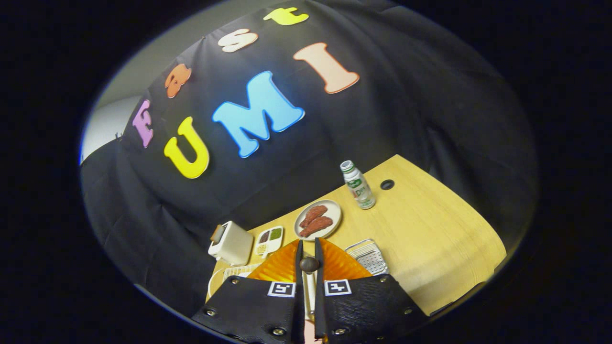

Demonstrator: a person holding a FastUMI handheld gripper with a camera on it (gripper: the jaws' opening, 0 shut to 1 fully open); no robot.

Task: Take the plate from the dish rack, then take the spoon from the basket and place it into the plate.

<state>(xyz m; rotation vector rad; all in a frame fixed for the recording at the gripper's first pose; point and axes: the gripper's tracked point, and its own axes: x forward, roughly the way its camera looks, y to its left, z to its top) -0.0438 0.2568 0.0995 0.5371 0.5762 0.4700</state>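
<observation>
One gripper (pixel 309 253): low in the frame's centre, fingers nearly together, clenched on the spoon's handle.
Spoon (pixel 309 264): pinched between the two fingers, dark rounded end showing at their tips, pale handle running back down the narrow gap.
Plate (pixel 287 267): orange and ribbed, directly behind the fingers, spreading out to both sides of them.
Dish rack (pixel 229 274): white wire, lower left of the fingers, partly hidden by the orange plate.
Basket (pixel 368 255): metal mesh, just right of the fingers, on the table.
Table (pixel 430 239): light wood, lower right of the frame, with a dark round hole (pixel 387 184) near its far edge.
Dish of meat (pixel 318 220): round and pale, beyond the fingers, centre of the frame.
Bottle (pixel 357 185): upright, right of the dish, near the hole.
Tray (pixel 268 240): small and divided, left of the dish.
Toaster (pixel 231 243): white, left of the tray, at the table's corner.
</observation>
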